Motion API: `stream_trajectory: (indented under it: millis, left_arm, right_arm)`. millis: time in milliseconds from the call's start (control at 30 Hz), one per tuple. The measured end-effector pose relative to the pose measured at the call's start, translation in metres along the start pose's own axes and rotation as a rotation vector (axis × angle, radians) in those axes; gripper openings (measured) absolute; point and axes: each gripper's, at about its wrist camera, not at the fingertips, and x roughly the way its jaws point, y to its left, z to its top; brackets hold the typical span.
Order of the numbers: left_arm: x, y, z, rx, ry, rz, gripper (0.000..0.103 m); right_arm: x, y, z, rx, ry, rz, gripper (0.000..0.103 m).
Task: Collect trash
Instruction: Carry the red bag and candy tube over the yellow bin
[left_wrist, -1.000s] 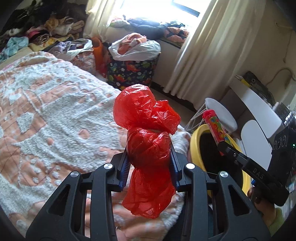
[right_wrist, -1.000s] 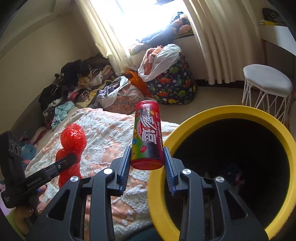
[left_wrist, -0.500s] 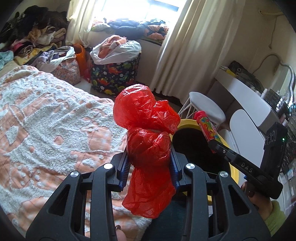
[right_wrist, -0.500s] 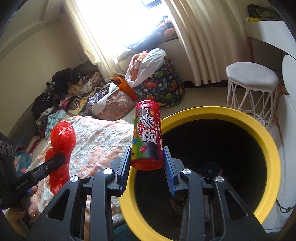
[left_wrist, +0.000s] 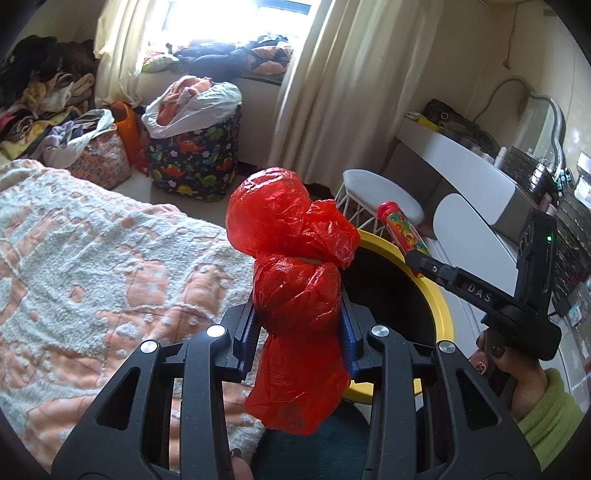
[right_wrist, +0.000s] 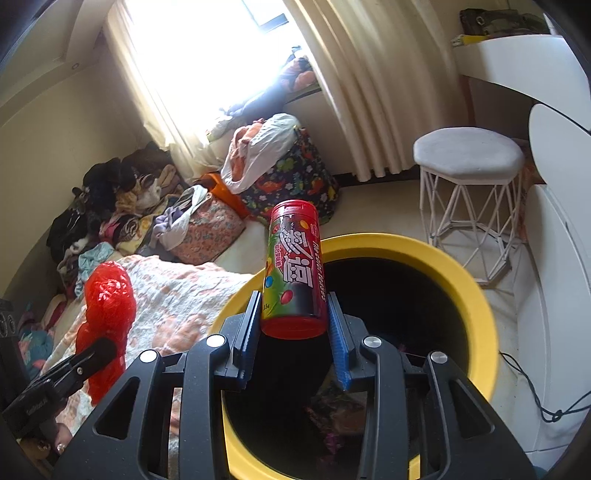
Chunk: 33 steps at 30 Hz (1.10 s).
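My left gripper (left_wrist: 299, 328) is shut on a crumpled red plastic bag (left_wrist: 291, 266) and holds it upright over the bed's edge, just left of the yellow-rimmed trash bin (left_wrist: 439, 306). My right gripper (right_wrist: 293, 328) is shut on a red candy tube (right_wrist: 293, 269), upright over the near left rim of the bin (right_wrist: 476, 295). The bin's black inside holds some wrappers. The tube also shows in the left wrist view (left_wrist: 400, 230), and the bag in the right wrist view (right_wrist: 107, 306).
A bed with a peach and white blanket (left_wrist: 92, 266) lies left of the bin. A white stool (right_wrist: 469, 177), white desk (right_wrist: 532, 70) and curtains stand behind it. A dinosaur-print hamper (left_wrist: 195, 155) and clothes piles sit by the window. A cable (right_wrist: 546, 406) lies right of the bin.
Both grippers have moved right, toward the bin. The tube now stands over the bin's near rim and opening, and the red bag is closer to the bin. Both grips are unchanged.
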Motion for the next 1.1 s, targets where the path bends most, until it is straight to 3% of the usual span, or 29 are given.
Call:
stream_trajectory:
  millis: [1100]
  left_arm:
    - [0.041, -0.061, -0.013, 0.163, 0.075, -0.062, 0.029]
  right_arm:
    - [-0.018, -0.055, 0.015, 0.088, -0.014, -0.063, 0.033]
